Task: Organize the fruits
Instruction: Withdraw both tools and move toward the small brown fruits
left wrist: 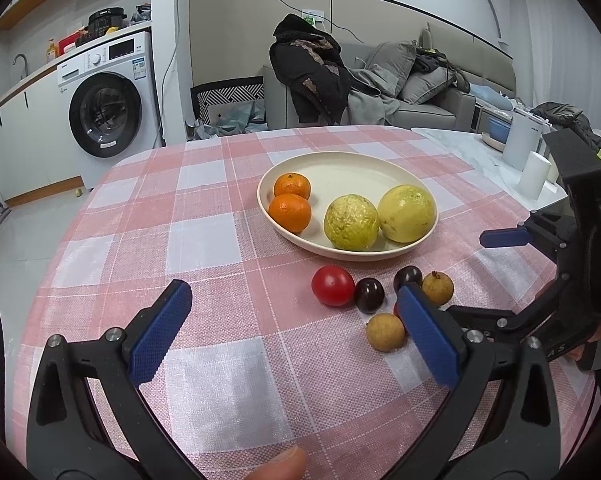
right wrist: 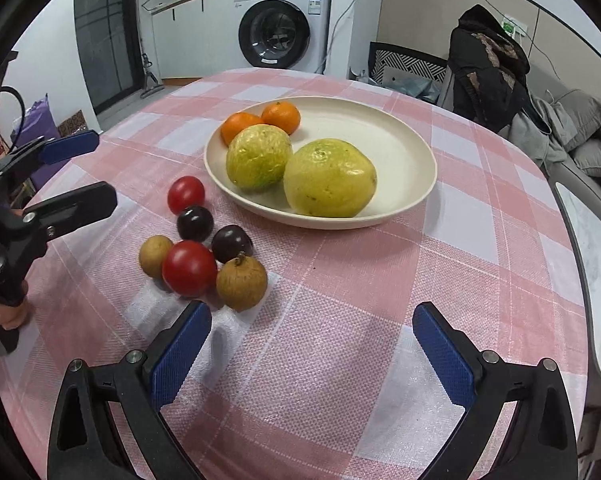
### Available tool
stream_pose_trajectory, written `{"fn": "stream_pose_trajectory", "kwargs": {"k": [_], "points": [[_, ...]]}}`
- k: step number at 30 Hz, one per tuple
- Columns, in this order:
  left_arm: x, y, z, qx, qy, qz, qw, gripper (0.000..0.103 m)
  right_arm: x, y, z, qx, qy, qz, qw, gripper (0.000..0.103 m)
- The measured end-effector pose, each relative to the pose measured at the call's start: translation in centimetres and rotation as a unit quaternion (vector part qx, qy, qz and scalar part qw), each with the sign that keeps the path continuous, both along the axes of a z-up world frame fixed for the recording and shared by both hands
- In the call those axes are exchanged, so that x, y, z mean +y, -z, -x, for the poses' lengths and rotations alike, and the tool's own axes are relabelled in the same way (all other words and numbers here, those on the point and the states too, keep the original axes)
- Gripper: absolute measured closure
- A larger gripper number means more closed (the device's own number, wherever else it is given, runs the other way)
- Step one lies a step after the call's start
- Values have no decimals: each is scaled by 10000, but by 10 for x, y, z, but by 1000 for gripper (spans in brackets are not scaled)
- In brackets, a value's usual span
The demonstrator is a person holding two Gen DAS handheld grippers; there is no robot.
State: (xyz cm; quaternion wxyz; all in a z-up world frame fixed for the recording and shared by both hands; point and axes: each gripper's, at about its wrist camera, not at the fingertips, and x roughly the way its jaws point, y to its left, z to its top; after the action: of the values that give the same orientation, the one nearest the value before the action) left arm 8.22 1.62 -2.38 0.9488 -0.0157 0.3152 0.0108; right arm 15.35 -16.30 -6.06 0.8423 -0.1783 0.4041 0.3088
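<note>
A cream plate (left wrist: 340,174) (right wrist: 384,136) on the pink checked cloth holds two oranges (left wrist: 291,213) (right wrist: 280,117) and two yellow-green fruits (left wrist: 351,222) (right wrist: 329,178). In front of it lie two red tomatoes (left wrist: 332,285) (right wrist: 189,268), two dark purple fruits (left wrist: 369,295) (right wrist: 195,223) and two brown longans (left wrist: 385,332) (right wrist: 241,284). My left gripper (left wrist: 294,320) (right wrist: 100,168) is open and empty, its right finger beside the cluster and hiding most of one tomato. My right gripper (right wrist: 312,320) (left wrist: 466,274) is open and empty, just short of the nearest longan.
A white marble table (left wrist: 460,148) with white containers (left wrist: 534,174) adjoins the far right side. Beyond the table stand a washing machine (left wrist: 108,108), a chair draped with a dark coat (left wrist: 312,68) and a grey sofa (left wrist: 432,92) piled with clothes.
</note>
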Motion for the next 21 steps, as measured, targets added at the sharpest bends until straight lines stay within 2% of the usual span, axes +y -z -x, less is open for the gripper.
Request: {"fn": "stream_pose_trajectory", "kwargs": {"k": [12, 14, 16, 21], "points": [[3, 4, -3, 58, 31, 55, 10000, 1, 10, 0, -1, -53, -121, 105, 9999, 2], [3, 4, -3, 53, 33, 60, 10000, 1, 12, 0, 0, -52, -171, 122, 9998, 5], [4, 4, -3, 49, 26, 62, 10000, 1, 14, 1, 2, -91, -184, 210, 9996, 15], [6, 5, -3, 65, -1, 111, 9999, 1, 14, 1, 3, -97, -263, 179, 9994, 29]]}}
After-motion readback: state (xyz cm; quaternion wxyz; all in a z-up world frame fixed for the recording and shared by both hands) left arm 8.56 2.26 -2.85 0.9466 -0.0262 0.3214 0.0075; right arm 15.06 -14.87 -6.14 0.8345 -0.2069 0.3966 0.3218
